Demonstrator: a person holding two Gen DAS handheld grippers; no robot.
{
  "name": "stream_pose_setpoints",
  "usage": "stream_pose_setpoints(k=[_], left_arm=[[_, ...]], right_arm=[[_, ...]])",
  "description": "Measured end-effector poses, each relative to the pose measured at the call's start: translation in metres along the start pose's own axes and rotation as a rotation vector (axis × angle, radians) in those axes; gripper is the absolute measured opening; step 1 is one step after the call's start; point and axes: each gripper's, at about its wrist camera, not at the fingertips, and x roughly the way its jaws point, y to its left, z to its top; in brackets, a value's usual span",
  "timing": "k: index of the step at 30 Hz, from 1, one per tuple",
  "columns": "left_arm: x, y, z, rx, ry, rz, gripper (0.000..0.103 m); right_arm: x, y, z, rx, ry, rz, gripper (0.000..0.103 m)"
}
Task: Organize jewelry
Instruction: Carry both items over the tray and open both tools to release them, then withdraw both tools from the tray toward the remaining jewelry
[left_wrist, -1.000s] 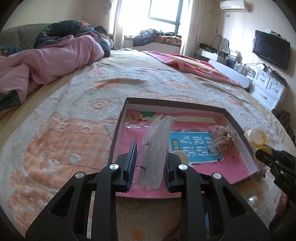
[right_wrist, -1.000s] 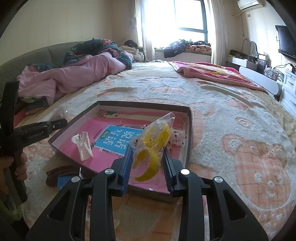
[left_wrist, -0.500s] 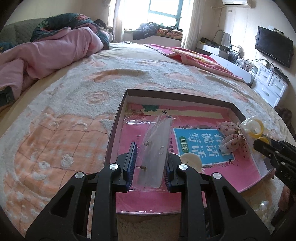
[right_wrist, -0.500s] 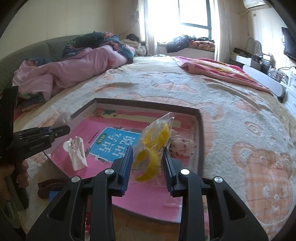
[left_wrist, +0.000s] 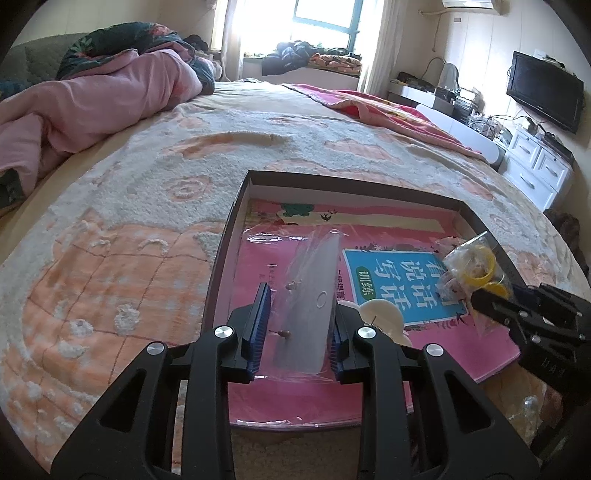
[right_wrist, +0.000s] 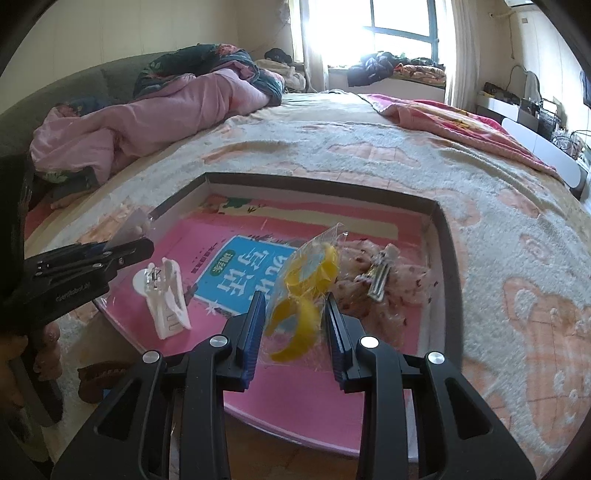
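Note:
A shallow dark-walled box (left_wrist: 229, 229) lined with a pink booklet lies on the bed. My left gripper (left_wrist: 297, 317) is shut on a clear plastic bag of small earrings (left_wrist: 314, 291), held over the box's left part. My right gripper (right_wrist: 294, 317) is shut on a clear bag with yellow bangles (right_wrist: 303, 295), held over the box (right_wrist: 443, 251); it also shows in the left wrist view (left_wrist: 480, 295). Inside the box lie a white hair claw (right_wrist: 166, 295) and a speckled fabric bow with a metal clip (right_wrist: 384, 280).
The box sits on a peach and cream blanket (left_wrist: 122, 236). A pink quilt (right_wrist: 147, 122) is heaped at the far left. A brown hair claw (right_wrist: 99, 376) lies outside the box's near left corner. A TV (left_wrist: 543, 96) and white drawers stand at the right.
Both grippers have moved forward over the box, each still holding its bag. The box now fills more of both views.

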Motion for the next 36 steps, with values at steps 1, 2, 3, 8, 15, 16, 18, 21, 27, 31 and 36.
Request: stream_pose_setpoints(k=[1,2,3,8,15,16,18,21,27,31,36], left_arm=[[0.0,0.0,0.0,0.0,0.0,0.0,0.02],[0.0,0.0,0.0,0.0,0.0,-0.002,0.02],[0.0,0.0,0.0,0.0,0.0,-0.001,0.02],[0.0,0.0,0.0,0.0,-0.001,-0.001,0.02],[-0.001,-0.001,0.001,-0.001,-0.007,-0.002,0.026],[-0.002,-0.001,0.001,-0.001,-0.008,-0.003,0.028],[-0.004,-0.002,0.001,-0.001,-0.011,-0.003,0.029],[-0.007,-0.004,0.001,-0.002,-0.018,-0.004,0.033],[-0.016,-0.006,-0.001,0.003,-0.04,0.015,0.048],[-0.026,-0.006,-0.001,-0.006,-0.063,0.013,0.061],[-0.044,-0.008,-0.003,-0.019,-0.099,0.018,0.078]], right_arm=[[0.0,0.002,-0.001,-0.005,0.001,-0.003,0.03],[0.0,0.003,-0.002,-0.007,0.001,-0.004,0.03],[0.0,0.003,-0.003,-0.008,0.002,-0.003,0.03],[-0.006,0.001,-0.009,0.004,-0.002,-0.011,0.032],[-0.023,-0.008,-0.019,0.028,-0.037,-0.027,0.042],[-0.026,-0.009,-0.021,0.032,-0.045,-0.029,0.045],[-0.031,-0.011,-0.024,0.033,-0.057,-0.033,0.047],[-0.038,-0.013,-0.028,0.024,-0.075,-0.045,0.05],[-0.052,-0.018,-0.031,0.043,-0.116,-0.051,0.068],[-0.062,-0.019,-0.032,0.041,-0.14,-0.068,0.075],[-0.075,-0.022,-0.035,0.046,-0.16,-0.075,0.079]])
